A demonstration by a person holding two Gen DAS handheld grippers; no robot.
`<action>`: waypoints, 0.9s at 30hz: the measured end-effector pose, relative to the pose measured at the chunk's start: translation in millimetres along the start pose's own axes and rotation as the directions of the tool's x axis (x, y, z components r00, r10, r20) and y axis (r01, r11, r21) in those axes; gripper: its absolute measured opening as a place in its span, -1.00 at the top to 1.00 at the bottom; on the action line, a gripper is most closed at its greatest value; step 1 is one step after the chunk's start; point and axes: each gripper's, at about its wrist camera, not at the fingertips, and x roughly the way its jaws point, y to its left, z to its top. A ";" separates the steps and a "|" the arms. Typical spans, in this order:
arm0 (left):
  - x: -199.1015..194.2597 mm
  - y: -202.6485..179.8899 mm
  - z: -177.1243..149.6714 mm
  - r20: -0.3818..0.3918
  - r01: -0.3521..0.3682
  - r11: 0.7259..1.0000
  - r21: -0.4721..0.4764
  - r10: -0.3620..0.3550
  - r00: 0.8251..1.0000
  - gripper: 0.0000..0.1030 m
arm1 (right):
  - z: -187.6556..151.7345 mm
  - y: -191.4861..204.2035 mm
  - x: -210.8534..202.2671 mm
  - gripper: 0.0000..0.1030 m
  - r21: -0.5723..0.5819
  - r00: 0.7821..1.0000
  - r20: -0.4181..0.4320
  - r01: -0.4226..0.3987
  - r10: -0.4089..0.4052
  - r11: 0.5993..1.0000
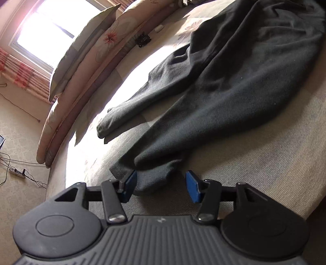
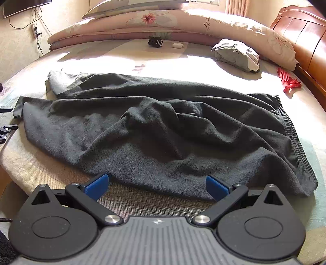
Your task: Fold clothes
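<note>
- One pair of dark trousers [image 2: 163,126] lies spread and wrinkled across the bed [image 2: 114,59], ribbed waistband [image 2: 295,142] toward 3 o'clock in the right wrist view, leg ends toward 9 o'clock.
- Left tool [image 1: 161,186]: jaws apart, blue pads [image 1: 192,186] on either side of one leg cuff [image 1: 156,175]; the 9 o'clock pad sits right at the cloth, the 3 o'clock pad stands clear, so nothing is gripped.
- Second leg cuff [image 1: 108,124] lies apart from the first, toward 10 o'clock in the left wrist view.
- Right tool [image 2: 158,186]: jaws wide apart, pads near the trousers' near edge, bare sheet between them, nothing gripped.
- Folded floral quilt [image 2: 183,22] with a pillow [image 2: 126,6] on top runs along the far side at 12 o'clock.
- Black hair clip [image 2: 155,41] and a small white object [image 2: 177,45] sit just in front of the quilt.
- Grey bundle of cloth [image 2: 237,55] at 1 o'clock, red item [image 2: 288,80] at 2 o'clock beside the wooden headboard [image 2: 305,38].
- Window [image 1: 53,30] and curtain [image 1: 22,71] show at 10 o'clock in the left wrist view; power strip [image 1: 17,173] on the floor.
</note>
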 end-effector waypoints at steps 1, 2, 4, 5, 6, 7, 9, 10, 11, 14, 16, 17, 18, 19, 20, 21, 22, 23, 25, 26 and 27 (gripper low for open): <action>2.9 -0.8 1.4 -0.005 -0.007 1.000 0.020 0.007 1.000 0.36 | -0.1 0.7 -0.5 -1.00 -0.004 1.000 -0.001 0.002 -0.002 1.000; 5.9 -1.6 2.6 -0.013 -0.009 0.999 0.039 0.010 1.000 0.69 | -0.1 0.8 -1.2 -1.00 -0.003 1.000 -0.001 0.002 -0.002 1.000; 9.5 -3.1 3.5 -0.025 0.007 0.998 0.058 -0.006 1.000 0.79 | 0.1 0.8 -2.6 -1.00 0.001 1.000 0.001 0.002 -0.002 1.000; 8.9 -3.7 3.5 -0.021 0.009 0.998 0.063 -0.008 1.000 0.88 | 0.0 0.7 -3.8 -1.00 0.002 1.000 0.004 0.002 -0.002 1.000; 7.7 -3.8 3.4 -0.017 0.010 0.998 0.064 -0.009 1.000 0.90 | -0.1 0.7 -5.0 -1.00 0.002 1.000 0.006 0.002 -0.002 1.000; 5.0 -2.8 2.9 -0.009 0.012 0.998 0.057 -0.011 1.000 0.92 | 0.0 0.6 -6.3 -1.00 0.002 1.000 0.009 0.001 -0.001 1.000; -0.8 1.3 1.1 0.001 0.012 0.999 0.034 -0.013 1.000 0.93 | 0.7 0.3 -8.5 -1.00 0.002 1.000 0.014 -0.005 0.005 1.000; -3.9 4.0 -0.4 0.004 0.011 1.000 0.021 -0.011 1.000 0.93 | 1.1 0.2 -9.3 -1.00 0.002 1.000 0.015 -0.009 0.009 1.000; -6.8 7.0 -2.5 0.004 0.001 1.000 0.014 -0.001 1.000 0.93 | 2.0 -0.3 -9.9 -1.00 0.006 1.000 0.016 -0.018 0.018 1.000; -14.1 17.6 -9.9 -0.005 -0.047 0.999 0.012 0.047 0.999 0.94 | 5.7 -3.7 -11.0 -1.00 0.051 0.996 0.013 -0.089 0.088 0.995; -20.2 28.3 -16.7 -0.013 -0.073 0.997 -0.010 0.073 0.997 0.94 | 8.1 -5.5 -12.3 -1.00 0.091 0.989 0.022 -0.147 0.145 0.985; -22.8 33.6 -19.6 -0.017 -0.085 0.996 -0.023 0.085 0.996 0.94 | 9.0 -6.1 -12.6 -1.00 0.103 0.986 0.026 -0.165 0.164 0.981; -25.0 38.4 -22.0 -0.022 -0.099 0.994 -0.035 0.099 0.995 0.94 | 9.8 -5.6 -12.8 -1.00 0.109 0.985 0.029 -0.175 0.173 0.978; -27.2 43.1 -24.4 -0.027 -0.113 0.992 -0.048 0.112 0.993 0.94 | 10.4 -4.8 -12.9 -1.00 0.114 0.983 0.032 -0.182 0.180 0.977; -29.3 47.9 -26.9 -0.033 -0.127 0.990 -0.059 0.125 0.992 0.94 | 10.8 -3.9 -12.5 -1.00 0.113 0.983 0.032 -0.183 0.181 0.977; -30.9 52.4 -29.5 -0.038 -0.140 0.988 -0.067 0.138 0.990 0.94 | 10.7 -2.5 -12.0 -1.00 0.109 0.984 0.029 -0.180 0.178 0.977; -32.3 56.0 -31.8 -0.043 -0.150 0.985 -0.081 0.147 0.988 1.00 | 10.6 -1.9 -11.7 -1.00 0.108 0.984 0.026 -0.180 0.178 0.978; -33.7 59.5 -34.2 -0.049 -0.150 0.984 -0.100 0.146 0.988 1.00 | 10.3 -1.7 -11.1 -1.00 0.109 0.983 0.022 -0.183 0.181 0.977; -36.5 66.3 -39.0 -0.060 -0.146 0.979 -0.143 0.138 0.989 1.00 | 8.8 -3.3 -10.2 -1.00 0.123 0.980 0.019 -0.197 0.197 0.973; -37.8 69.0 -40.7 -0.063 -0.125 0.975 -0.181 0.116 0.991 1.00 | 7.9 -4.3 -9.8 -1.00 0.130 0.979 0.018 -0.205 0.205 0.970; -38.5 71.6 -42.2 -0.065 -0.090 0.969 -0.230 0.077 0.995 1.00 | 6.6 -6.8 -9.1 -1.00 0.144 0.977 0.016 -0.212 0.212 0.966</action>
